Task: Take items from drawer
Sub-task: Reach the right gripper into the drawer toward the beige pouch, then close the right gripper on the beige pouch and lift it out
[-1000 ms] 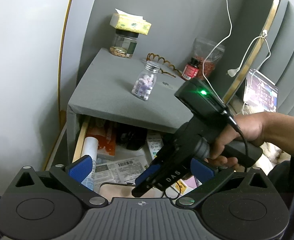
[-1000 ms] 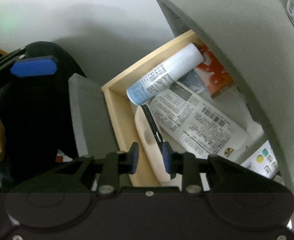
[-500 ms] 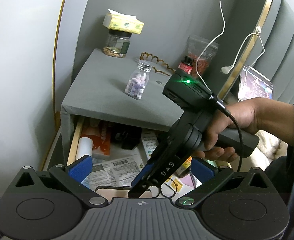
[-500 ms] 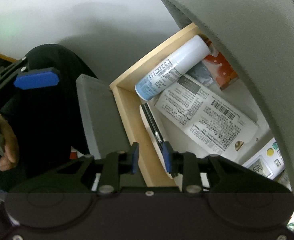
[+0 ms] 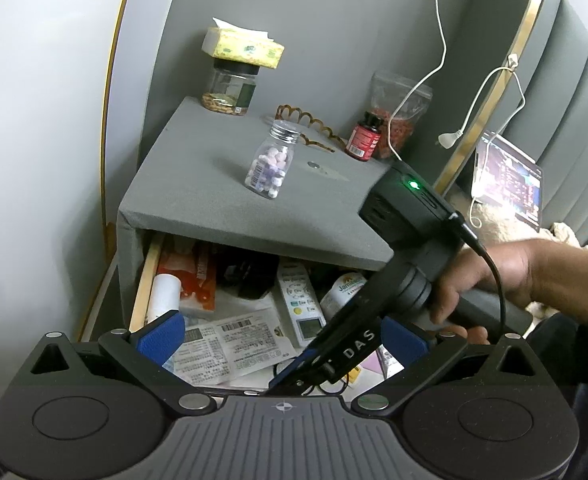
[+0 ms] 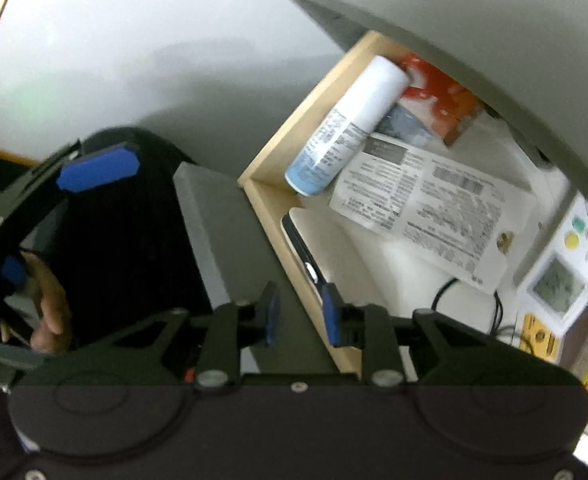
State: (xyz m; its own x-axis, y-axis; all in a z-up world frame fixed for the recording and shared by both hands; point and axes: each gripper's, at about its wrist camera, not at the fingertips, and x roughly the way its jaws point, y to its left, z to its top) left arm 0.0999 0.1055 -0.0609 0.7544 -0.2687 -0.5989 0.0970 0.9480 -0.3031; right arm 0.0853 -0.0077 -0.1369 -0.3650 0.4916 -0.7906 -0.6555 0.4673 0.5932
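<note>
Right wrist view blurred: right gripper (image 6: pixel 300 314) perhaps astride drawer (image 6: pixel 314 312) front.

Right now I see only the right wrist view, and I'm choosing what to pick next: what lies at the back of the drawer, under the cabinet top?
Observer: A black object lies at the back, behind the white remote.
Operator: Anything right of the remote?
Observer: A white supplement bottle lies beside it.
Operator: My right gripper is clamped on the drawer front. Is the left one free?
Observer: Yes, the left gripper is open and holds nothing in its fingers.
</note>
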